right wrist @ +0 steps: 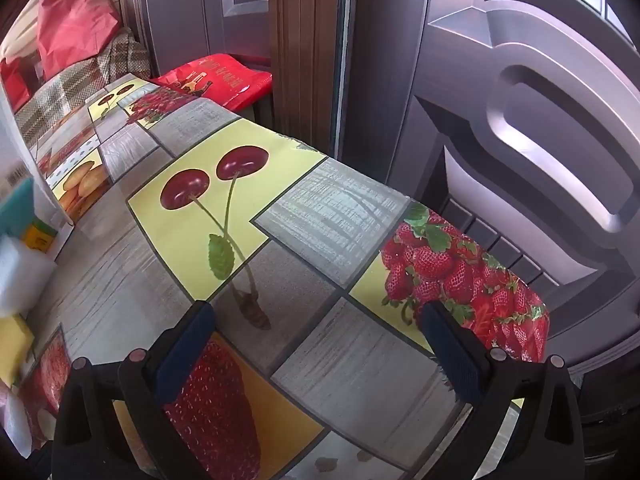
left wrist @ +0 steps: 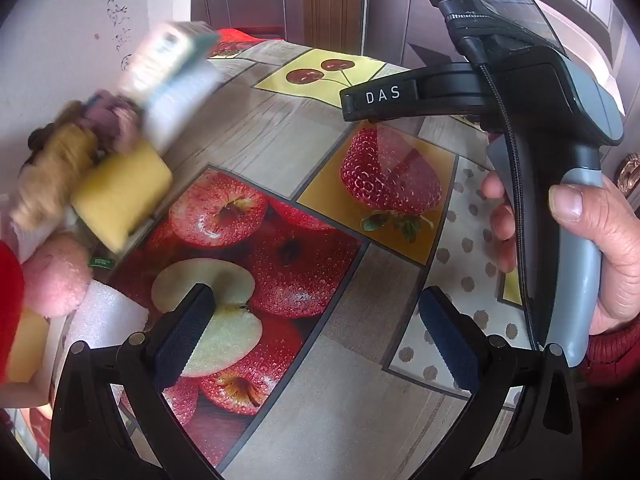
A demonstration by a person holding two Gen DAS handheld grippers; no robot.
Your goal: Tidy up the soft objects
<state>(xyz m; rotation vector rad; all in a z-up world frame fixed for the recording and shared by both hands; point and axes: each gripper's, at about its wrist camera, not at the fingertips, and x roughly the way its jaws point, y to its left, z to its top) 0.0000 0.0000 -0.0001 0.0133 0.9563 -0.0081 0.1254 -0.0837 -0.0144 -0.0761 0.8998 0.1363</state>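
In the left wrist view, soft things crowd the left edge of the fruit-print table (left wrist: pixel 360 380): a yellow sponge (left wrist: pixel 122 190), a tan and purple plush toy (left wrist: pixel 68 152), a pink plush (left wrist: pixel 56 276), white foam (left wrist: pixel 108 316) and a blurred white pack (left wrist: pixel 172 76). My left gripper (left wrist: pixel 316 336) is open and empty over the apple print, right of them. My right gripper (right wrist: pixel 316 352) is open and empty above the table; its body (left wrist: pixel 540 120) shows in the left wrist view, held in a hand. White foam (right wrist: pixel 20 272) and a yellow sponge (right wrist: pixel 14 340) show at the right wrist view's left edge.
A dark panelled door (right wrist: pixel 520 120) stands just beyond the table's far edge. A red bag (right wrist: pixel 216 76) and a red sack (right wrist: pixel 76 20) on a checked cloth sit at the far end. A white wall (left wrist: pixel 60 40) runs along the left.
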